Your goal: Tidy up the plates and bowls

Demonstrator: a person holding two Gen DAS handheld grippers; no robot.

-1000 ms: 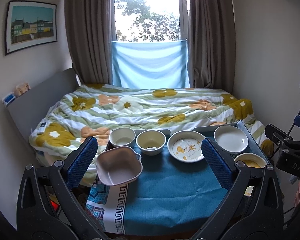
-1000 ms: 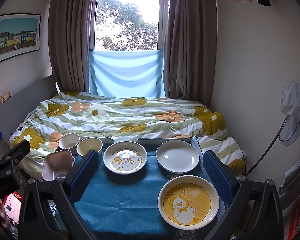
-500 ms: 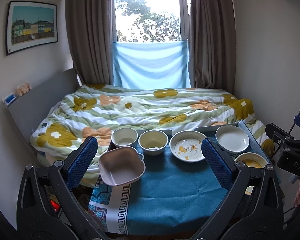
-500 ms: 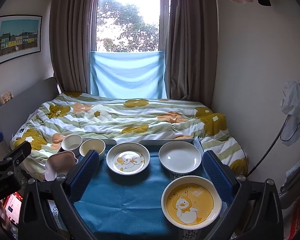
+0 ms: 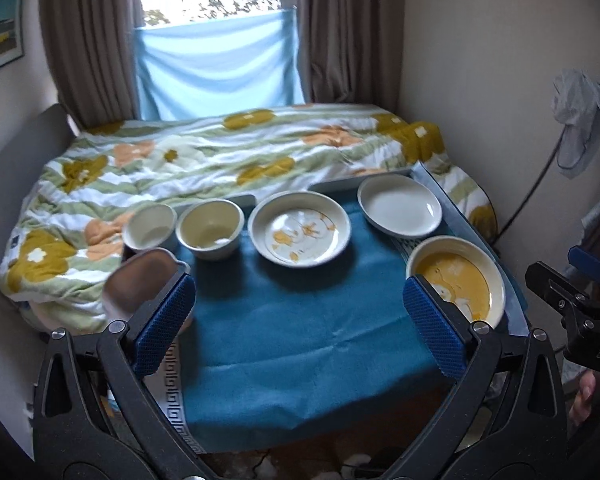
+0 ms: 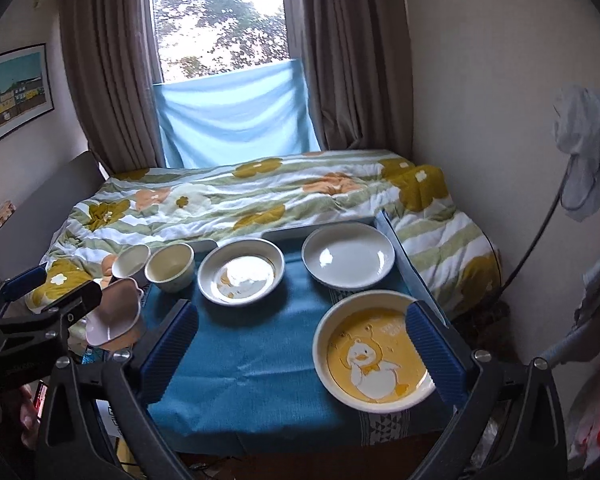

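On the blue-clothed table stand a pink square bowl at the left edge, a white bowl, a cream bowl, a duck-print plate, a plain white plate and a yellow duck plate. The same dishes show in the right wrist view: pink bowl, cream bowl, duck-print plate, white plate, yellow plate. My left gripper is open above the table's front. My right gripper is open, its right finger over the yellow plate's rim.
A bed with a flowered quilt lies right behind the table. Curtains and a window with a blue cloth are at the back. A wall stands close on the right, with a cloth hanging on a stand.
Both grippers have moved forward and tilted down toward the table, so the dishes look larger and nearer. Both stay open. No dish has moved.
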